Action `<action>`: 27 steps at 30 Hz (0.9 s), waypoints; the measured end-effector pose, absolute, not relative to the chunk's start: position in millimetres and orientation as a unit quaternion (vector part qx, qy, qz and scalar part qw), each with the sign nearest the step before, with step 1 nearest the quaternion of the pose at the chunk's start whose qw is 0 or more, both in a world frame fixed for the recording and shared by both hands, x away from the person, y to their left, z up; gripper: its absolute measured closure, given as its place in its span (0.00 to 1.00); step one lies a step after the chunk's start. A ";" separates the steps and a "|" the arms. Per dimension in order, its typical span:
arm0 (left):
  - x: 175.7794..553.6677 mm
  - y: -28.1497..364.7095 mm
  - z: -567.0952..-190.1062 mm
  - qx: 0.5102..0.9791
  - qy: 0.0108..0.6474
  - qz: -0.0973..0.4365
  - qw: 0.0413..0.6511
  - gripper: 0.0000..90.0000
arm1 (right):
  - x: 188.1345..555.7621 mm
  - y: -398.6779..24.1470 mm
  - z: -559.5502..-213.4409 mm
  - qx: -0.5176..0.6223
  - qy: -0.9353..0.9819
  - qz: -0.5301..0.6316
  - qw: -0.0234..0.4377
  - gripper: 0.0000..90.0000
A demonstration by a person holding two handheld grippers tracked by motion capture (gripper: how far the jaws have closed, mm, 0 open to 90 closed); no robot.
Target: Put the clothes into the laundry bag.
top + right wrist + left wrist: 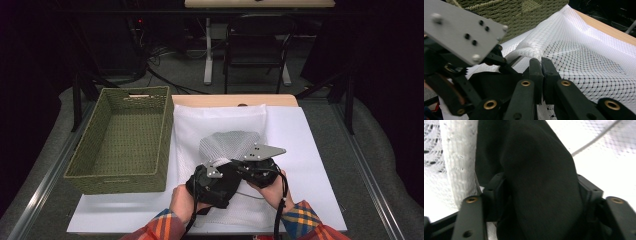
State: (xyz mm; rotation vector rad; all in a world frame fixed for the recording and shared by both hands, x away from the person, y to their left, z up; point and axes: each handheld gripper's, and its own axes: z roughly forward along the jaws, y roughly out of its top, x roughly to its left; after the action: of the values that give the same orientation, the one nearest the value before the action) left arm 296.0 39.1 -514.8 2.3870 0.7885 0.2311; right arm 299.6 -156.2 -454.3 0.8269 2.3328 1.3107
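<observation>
A white mesh bag [220, 125] lies flat on the white table cover, its near part lifted. My right gripper [236, 163] is shut on the bag's thick white hem [529, 52], its jaws [540, 62] pressed together at the hem. A black garment [220, 186] is bunched at the bag's mouth. The same black garment [536, 170] bulges loosely between the wide-set jaws of my left gripper [541, 192], with the white hem [459, 157] beside it. My left gripper [224, 175] sits just left of the right one, nearly touching it.
A green woven basket [115, 176] stands at the table's left, close to the bag; it also rises behind the hem as the basket wall [524, 15]. The table's wooden far edge [235, 100] lies beyond the bag. A chair and desk legs stand farther back.
</observation>
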 end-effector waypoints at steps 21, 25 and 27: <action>264.3 45.1 -518.0 0.902 0.284 0.130 0.299 0.58 | 299.8 -158.0 -454.3 0.293 0.820 0.461 0.171 0.98; 267.8 43.4 -520.3 0.901 0.284 0.133 0.300 0.82 | 300.3 -157.6 -455.1 0.295 0.820 0.461 0.168 0.98; 269.0 42.8 -520.7 0.899 0.286 0.133 0.304 0.89 | 300.0 -157.0 -454.8 0.295 0.820 0.460 0.168 0.98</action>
State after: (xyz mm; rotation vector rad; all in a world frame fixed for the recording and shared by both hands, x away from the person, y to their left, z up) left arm 269.0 42.8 -520.7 2.3807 0.7571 0.3535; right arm 300.0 -157.0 -454.8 0.8384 2.3329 1.3095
